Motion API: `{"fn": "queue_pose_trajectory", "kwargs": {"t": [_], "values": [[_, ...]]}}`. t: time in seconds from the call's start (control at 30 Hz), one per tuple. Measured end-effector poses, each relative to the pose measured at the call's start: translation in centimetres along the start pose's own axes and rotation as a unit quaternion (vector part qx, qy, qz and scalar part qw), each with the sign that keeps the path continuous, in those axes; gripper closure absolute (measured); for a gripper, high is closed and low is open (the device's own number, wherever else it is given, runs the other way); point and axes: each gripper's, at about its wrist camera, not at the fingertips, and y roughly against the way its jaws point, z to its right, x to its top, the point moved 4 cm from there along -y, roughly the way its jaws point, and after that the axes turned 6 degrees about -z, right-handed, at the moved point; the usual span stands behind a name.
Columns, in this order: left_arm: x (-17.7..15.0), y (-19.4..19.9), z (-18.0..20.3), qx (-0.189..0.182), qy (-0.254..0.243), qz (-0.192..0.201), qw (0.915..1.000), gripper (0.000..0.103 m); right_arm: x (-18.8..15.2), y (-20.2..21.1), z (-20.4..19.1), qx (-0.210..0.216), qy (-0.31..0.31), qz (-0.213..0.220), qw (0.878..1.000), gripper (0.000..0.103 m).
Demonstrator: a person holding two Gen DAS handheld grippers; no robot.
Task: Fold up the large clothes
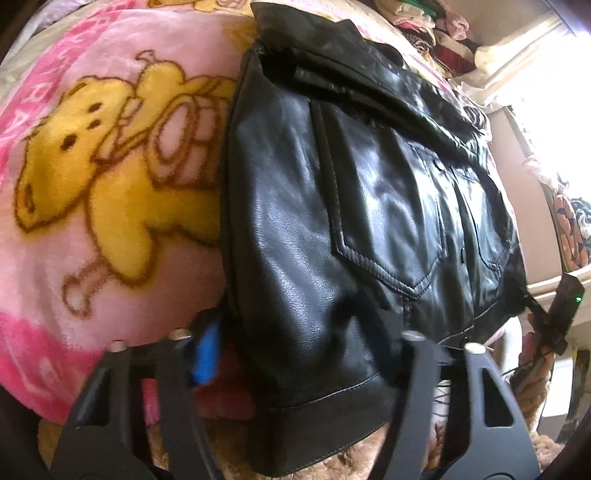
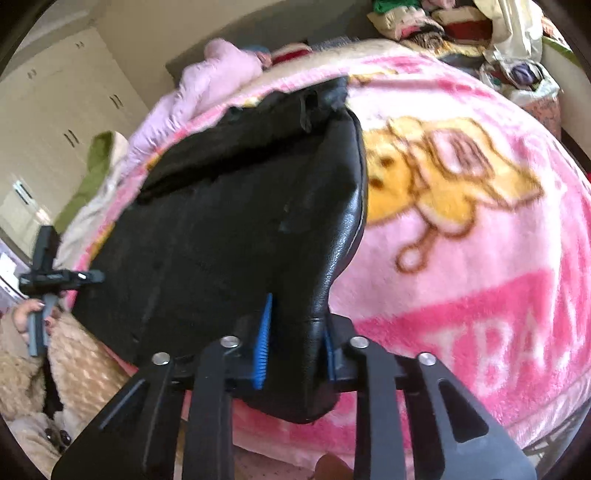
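Note:
A black leather jacket (image 1: 369,192) lies on a pink fleece blanket with yellow bear prints (image 1: 110,177). In the left wrist view, my left gripper (image 1: 295,339) straddles the jacket's near hem corner. Its blue pad (image 1: 207,354) sits against the jacket's left edge, and the leather bulges between the fingers. In the right wrist view, the jacket (image 2: 221,221) runs away from me. My right gripper (image 2: 295,347) is shut on its near right corner, with black leather pinched between the two blue pads (image 2: 263,343).
Piled clothes (image 2: 424,22) sit at the far end of the bed. A pink quilt (image 2: 214,70) and a green pillow (image 2: 99,155) lie at the far left. White wardrobe doors (image 2: 62,110) stand beyond. A hand holds the other gripper (image 2: 48,277). A bright window (image 1: 554,92) is on the right.

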Motion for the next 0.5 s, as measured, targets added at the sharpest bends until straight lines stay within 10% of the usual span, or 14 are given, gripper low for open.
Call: {"fn": "queue_pose_trajectory", "kwargs": {"t": [0.27,0.5], "values": [[0.1,1.2,0.3,-0.012,-0.002,0.035,0.9993,0.092,4.3,3.3,-2.7,0.072,0.006,0.078,0.994,0.091],[1.0,3.4,0.3,-0.054,0.017,0.078,0.9953,0.099,7.4,4.0,-2.9,0.102,-0.016,0.105,0.989,0.092]]}}
